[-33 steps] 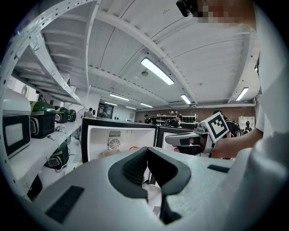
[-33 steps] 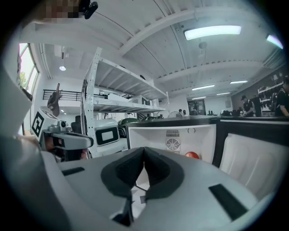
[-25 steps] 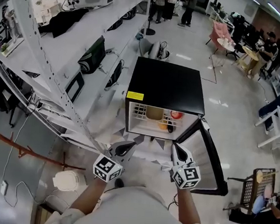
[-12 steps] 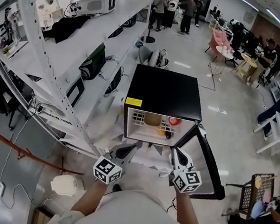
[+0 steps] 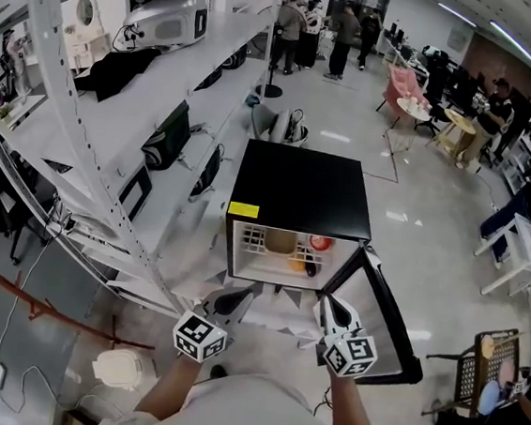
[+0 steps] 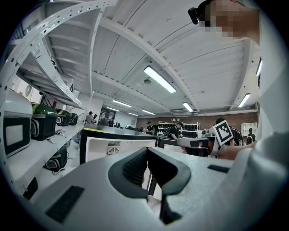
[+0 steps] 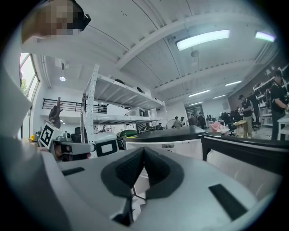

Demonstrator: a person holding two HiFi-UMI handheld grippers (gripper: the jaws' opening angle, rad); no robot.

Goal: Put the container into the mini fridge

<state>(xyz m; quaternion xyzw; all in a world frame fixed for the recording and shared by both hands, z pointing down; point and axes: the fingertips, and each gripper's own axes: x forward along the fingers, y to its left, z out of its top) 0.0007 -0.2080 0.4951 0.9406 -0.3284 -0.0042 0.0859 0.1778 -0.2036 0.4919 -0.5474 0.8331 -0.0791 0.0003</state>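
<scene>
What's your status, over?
Left gripper shut, empty. Right gripper shut, empty. Tan container on mini fridge shelf, door open. Nothing blocking.

The left tool (image 6: 147,152), its jaws pressed together with nothing between them, faces the mini fridge (image 6: 113,145), with the right tool (image 6: 184,142) right of the fridge and a shelf rack (image 6: 43,149) to its left.

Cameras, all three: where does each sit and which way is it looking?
Head view: on the head, steeply down at the open fridge; forearms, left gripper and right gripper show.
Left gripper view: on the left gripper, level toward the fridge; its shut jaws show.
Right gripper view: same from the right gripper, jaws shut.
Shared: all see the fridge.
</scene>
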